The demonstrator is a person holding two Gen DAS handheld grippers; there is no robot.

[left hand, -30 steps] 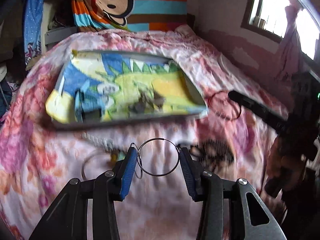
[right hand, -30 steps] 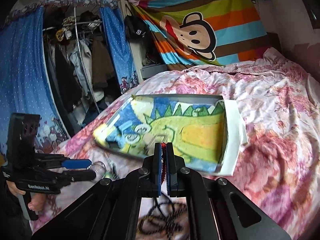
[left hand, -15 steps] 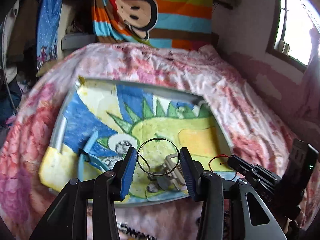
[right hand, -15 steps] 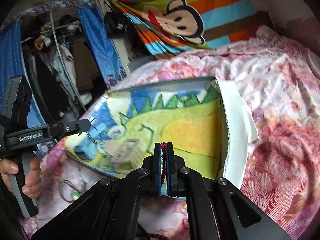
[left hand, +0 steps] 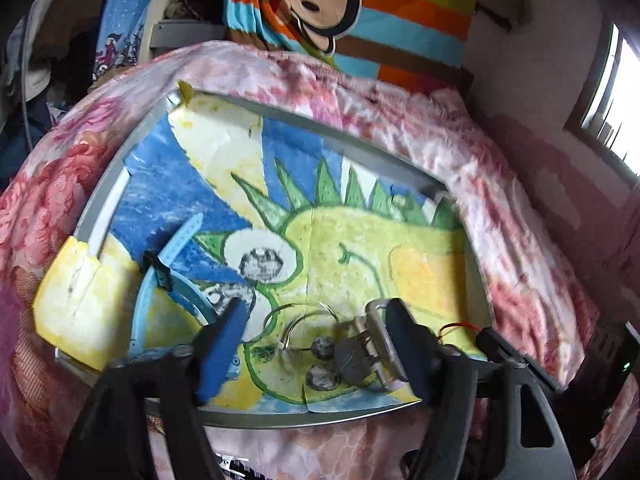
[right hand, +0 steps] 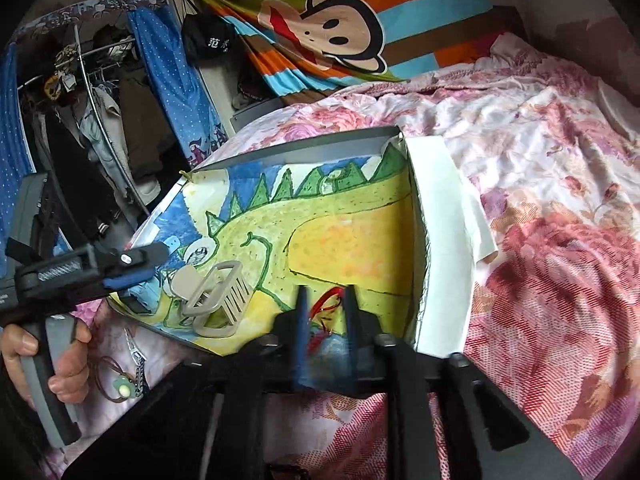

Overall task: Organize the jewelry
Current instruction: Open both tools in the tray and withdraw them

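Wire hoop [left hand: 298, 326] lies in tray [left hand: 100, 196] btwn open left gripper [left hand: 316, 332] fingers.

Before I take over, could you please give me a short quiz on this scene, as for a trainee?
1. True or false: the left tool is shut on the wire hoop.
2. What lies just ahead of the right tool? A red cord; B blue watch strap; C beige clip.
3. Which piece is outside the tray?

Key:
1. False: it is open and the hoop lies in the tray.
2. A.
3. The pendant necklace, on the bedspread.
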